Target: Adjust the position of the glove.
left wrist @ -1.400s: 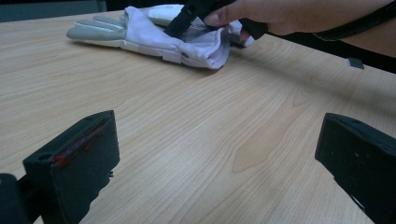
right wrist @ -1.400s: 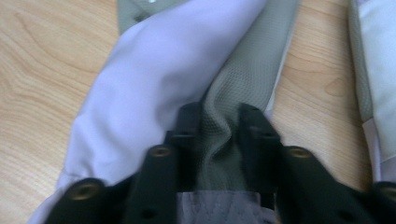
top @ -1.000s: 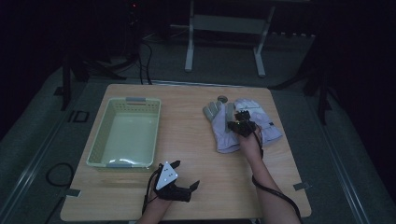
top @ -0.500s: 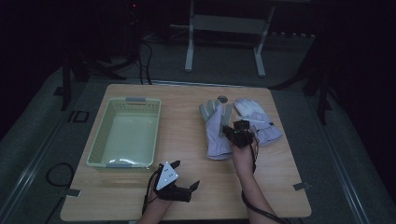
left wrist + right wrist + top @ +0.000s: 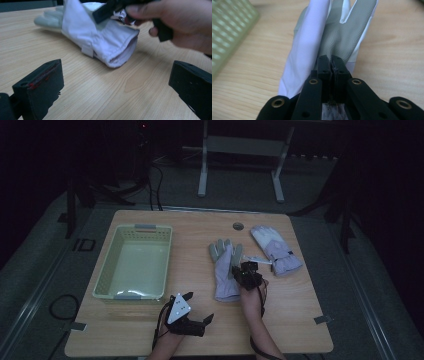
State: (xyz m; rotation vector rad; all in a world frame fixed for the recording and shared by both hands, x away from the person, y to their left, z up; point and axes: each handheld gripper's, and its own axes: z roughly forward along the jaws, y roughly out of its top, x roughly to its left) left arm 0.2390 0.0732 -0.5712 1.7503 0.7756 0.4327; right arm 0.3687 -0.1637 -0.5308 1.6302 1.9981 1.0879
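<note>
Glove [image 5: 337, 32]: soft cloth w/ textured grey palm; table [image 5: 300, 310]: matt wood; basket [image 5: 107, 270]: perforated plastic.

Both claws black — left claw [image 5: 194, 314] topped by a grey three-cornered plate; right claw [image 5: 331, 65] with brass-ringed screw holes

Dim lab, lone wooden table [image 5: 200, 225], metal stand [image 5: 240, 150], floor cables [image 5: 60, 302]

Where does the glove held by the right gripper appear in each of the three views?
High view: glove at table centre, right gripper on its right side.
Left gripper view: upper centre, cuff opening facing the camera.
Right gripper view: centre, ahead of the shut jaws.
Shared landmark: the wooden table.
</note>
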